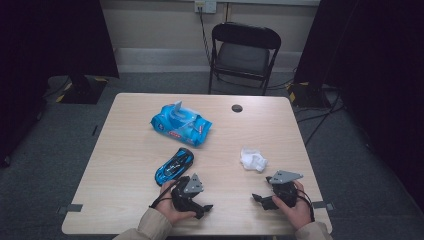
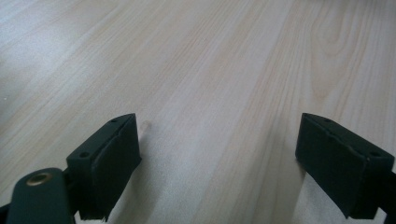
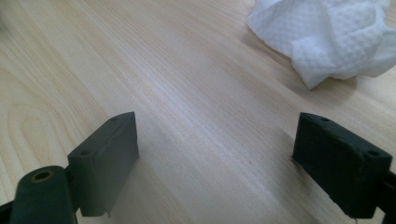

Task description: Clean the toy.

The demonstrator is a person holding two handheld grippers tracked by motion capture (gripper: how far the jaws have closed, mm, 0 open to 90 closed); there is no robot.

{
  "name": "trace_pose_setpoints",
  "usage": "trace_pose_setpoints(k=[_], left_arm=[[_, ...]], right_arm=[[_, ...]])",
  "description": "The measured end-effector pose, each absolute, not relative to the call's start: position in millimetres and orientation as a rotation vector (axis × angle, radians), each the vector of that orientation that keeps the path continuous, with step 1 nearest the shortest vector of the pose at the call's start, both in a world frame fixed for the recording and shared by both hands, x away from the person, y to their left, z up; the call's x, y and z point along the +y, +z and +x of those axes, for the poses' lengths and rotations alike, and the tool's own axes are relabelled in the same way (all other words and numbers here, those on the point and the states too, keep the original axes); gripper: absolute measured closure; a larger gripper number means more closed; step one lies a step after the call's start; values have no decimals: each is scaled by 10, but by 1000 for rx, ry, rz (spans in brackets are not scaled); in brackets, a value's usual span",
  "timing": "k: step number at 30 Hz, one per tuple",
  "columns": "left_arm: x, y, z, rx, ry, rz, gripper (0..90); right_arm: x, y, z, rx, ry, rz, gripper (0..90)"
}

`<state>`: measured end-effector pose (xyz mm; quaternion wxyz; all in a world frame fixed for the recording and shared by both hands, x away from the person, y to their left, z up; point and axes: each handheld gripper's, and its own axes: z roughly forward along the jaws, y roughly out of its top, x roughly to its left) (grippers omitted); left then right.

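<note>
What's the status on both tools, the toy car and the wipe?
Left tool open, empty, beside blue toy car. Right tool open, empty, crumpled white wipe just ahead. Wipes pack farther back, nothing blocking.

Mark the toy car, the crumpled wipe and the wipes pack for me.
blue toy car (image 1: 174,166), high view, on its roof and windscreen.
crumpled white wipe (image 3: 329,35), right gripper view, on its dimpled middle fold.
blue wipes pack (image 1: 182,125), high view, on the top face near the raised flap.
</note>
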<state>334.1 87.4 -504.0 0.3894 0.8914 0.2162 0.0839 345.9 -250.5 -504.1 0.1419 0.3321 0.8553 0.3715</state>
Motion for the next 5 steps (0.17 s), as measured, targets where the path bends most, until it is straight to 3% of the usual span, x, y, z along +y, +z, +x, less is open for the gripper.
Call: trace_pose_setpoints(k=[5], left_arm=[[868,-5042,3341,535,205,2278,89]], right_arm=[[-2506,-5042,3460,2470,1072,957,131]])
